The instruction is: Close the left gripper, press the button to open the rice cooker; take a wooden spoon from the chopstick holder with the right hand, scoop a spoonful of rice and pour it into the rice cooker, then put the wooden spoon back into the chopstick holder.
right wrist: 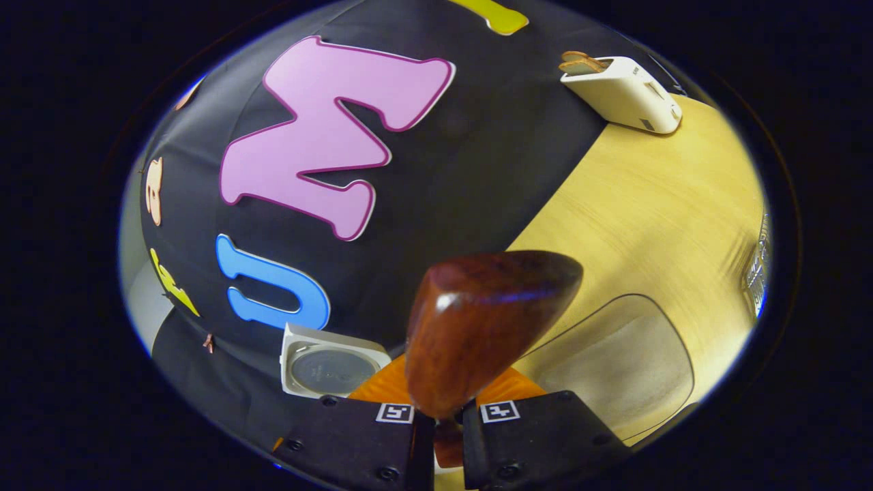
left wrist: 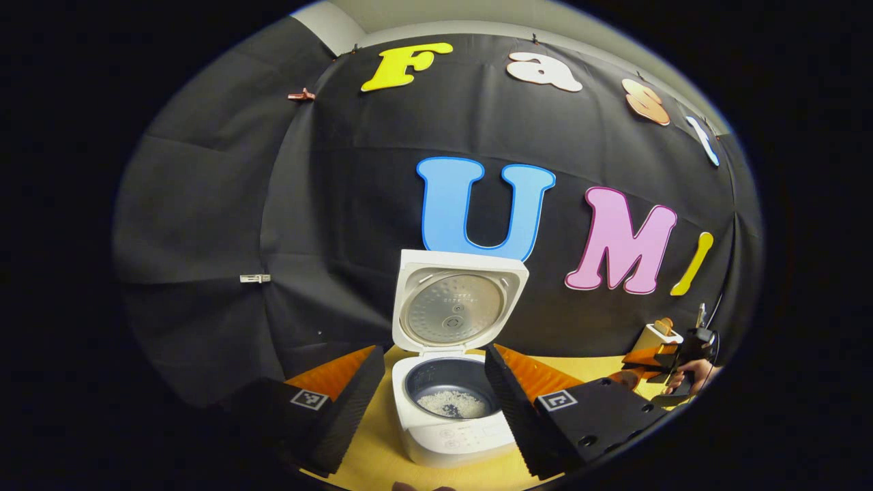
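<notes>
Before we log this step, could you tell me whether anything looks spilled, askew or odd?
Nothing stands out: the rice cooker stands open with rice inside its pot, and the right hand-held gripper holds the wooden spoon.

Both gripper views share rice cooker point(left wrist: 453, 382)

The left gripper point(left wrist: 433, 402) is level, its two fingers point(left wrist: 341, 402) spread wide apart with nothing between them. The right gripper point(right wrist: 448, 436) is rolled over to one side, so its view sits tilted; its fingers point(right wrist: 382, 443) are drawn close together, pinching a wooden spoon point(right wrist: 477, 327). In the left gripper view the right gripper shows far off, a hand point(left wrist: 692, 375) holding it.
</notes>
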The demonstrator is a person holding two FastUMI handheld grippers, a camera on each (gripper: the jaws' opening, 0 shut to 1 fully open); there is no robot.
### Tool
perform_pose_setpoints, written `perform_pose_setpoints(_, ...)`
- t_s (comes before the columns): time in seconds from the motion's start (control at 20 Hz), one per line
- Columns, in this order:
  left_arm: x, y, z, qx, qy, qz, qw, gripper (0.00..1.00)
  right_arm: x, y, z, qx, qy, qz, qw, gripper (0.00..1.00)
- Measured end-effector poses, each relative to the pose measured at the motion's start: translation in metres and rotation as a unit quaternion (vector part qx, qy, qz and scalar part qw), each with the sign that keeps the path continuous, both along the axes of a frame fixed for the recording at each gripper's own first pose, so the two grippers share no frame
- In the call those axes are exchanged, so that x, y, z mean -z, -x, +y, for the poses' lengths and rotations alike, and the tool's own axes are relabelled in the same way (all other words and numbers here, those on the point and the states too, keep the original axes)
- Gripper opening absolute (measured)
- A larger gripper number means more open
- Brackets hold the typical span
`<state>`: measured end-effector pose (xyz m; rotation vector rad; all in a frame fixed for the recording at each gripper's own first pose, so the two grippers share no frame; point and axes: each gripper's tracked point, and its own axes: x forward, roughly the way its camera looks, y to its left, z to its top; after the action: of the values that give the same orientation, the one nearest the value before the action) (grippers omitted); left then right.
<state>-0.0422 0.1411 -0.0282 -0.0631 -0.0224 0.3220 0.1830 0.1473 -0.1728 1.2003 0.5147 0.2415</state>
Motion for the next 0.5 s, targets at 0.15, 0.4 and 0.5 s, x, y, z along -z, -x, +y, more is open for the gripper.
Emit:
perform_pose_setpoints(0.15,0.006,0.003,0.008,-0.007,0.002,0.003,1.000,0.95,-0.025,-0.008,0.029,-0.021,-0.006,-0.012,1.000,0.20)
perform_pose_setpoints(0.4,0.011,0.010,0.021,-0.017,0.012,-0.001,1.000,0.92,-0.056,-0.018,0.085,-0.053,-0.014,-0.027,0.998,0.21)
perform_pose_setpoints(0.5,0.011,0.014,0.026,-0.023,0.016,-0.003,1.000,0.95,-0.065,-0.023,0.109,-0.063,-0.018,-0.030,0.997,0.20)
